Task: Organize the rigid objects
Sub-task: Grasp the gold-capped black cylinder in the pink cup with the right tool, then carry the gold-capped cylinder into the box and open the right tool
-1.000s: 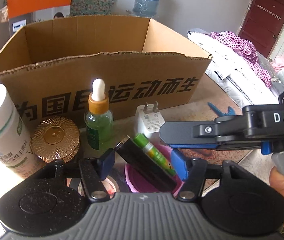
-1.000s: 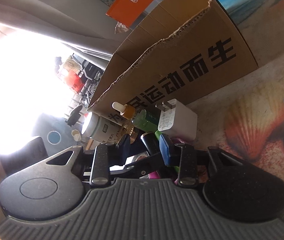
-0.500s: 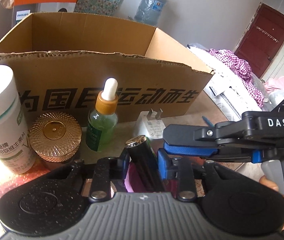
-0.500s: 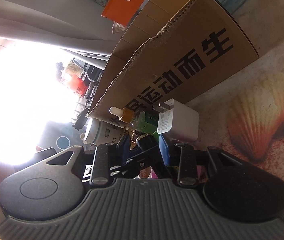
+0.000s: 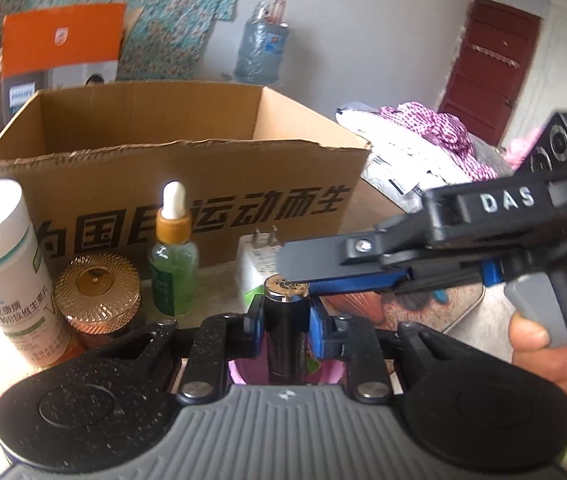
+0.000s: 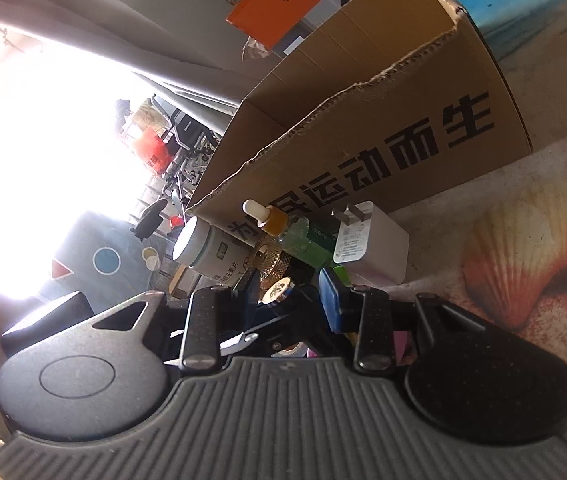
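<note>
1. While the cardboard box [image 5: 187,168] stands open, what shows of its inside is bare; in front of it stand a white bottle [image 5: 1,264], gold jar [image 5: 97,294], dropper bottle [image 5: 173,256] and charger [image 5: 253,264].
2. Nearer than the box, the left gripper [image 5: 285,322] is clamped on a dark tube [image 5: 285,320] above a pink cup [image 5: 239,372].
3. Only the left view shows a hand [image 5: 555,344] holding the right gripper [image 6: 289,294], whose jaws stand apart around the tube without pressing.

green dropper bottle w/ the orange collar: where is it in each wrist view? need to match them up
Left wrist: the dropper bottle stands upright left of centre, between the gold jar and the white charger.
Right wrist: the dropper bottle shows centre frame, tilted by the camera's roll, just left of the charger.
Shared landmark: the cardboard box with black lettering, right behind it.
</note>
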### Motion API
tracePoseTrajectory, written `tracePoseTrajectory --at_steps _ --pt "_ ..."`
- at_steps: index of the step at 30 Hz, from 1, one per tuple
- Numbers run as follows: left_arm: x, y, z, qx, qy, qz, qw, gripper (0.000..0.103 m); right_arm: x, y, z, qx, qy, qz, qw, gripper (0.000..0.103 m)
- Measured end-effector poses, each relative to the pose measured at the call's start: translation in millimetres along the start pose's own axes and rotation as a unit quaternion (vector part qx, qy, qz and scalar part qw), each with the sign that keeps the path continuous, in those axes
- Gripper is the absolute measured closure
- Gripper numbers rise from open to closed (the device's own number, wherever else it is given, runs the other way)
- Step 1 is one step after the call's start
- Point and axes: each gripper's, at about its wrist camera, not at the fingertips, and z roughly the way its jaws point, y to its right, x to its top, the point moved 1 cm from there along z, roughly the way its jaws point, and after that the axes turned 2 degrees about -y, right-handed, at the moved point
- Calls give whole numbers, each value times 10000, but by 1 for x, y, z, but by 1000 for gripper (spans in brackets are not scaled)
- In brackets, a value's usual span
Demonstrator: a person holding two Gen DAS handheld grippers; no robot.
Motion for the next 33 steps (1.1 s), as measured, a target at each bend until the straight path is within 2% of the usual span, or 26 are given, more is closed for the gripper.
tracePoseTrajectory --at_steps 8,15,22,28,33 --pt "-4 12 1 96 22 377 9992 80 -4 -11 10 -193 -102 -372 9991 70" --pt "-11 11 9 91 -79 448 9989 80 -6 -5 19 -278 -165 -318 9990 70" --pt "-5 15 2 188 -45 554 9983 80 -4 -11 14 -380 -75 -355 9986 75" --pt "31 18 -33 412 286 690 9964 80 17 -49 -2 -169 107 -878 9959 76" --pt "84 8 -62 753 722 711 9920 80 65 -99 -5 176 313 -1583 9867 77"
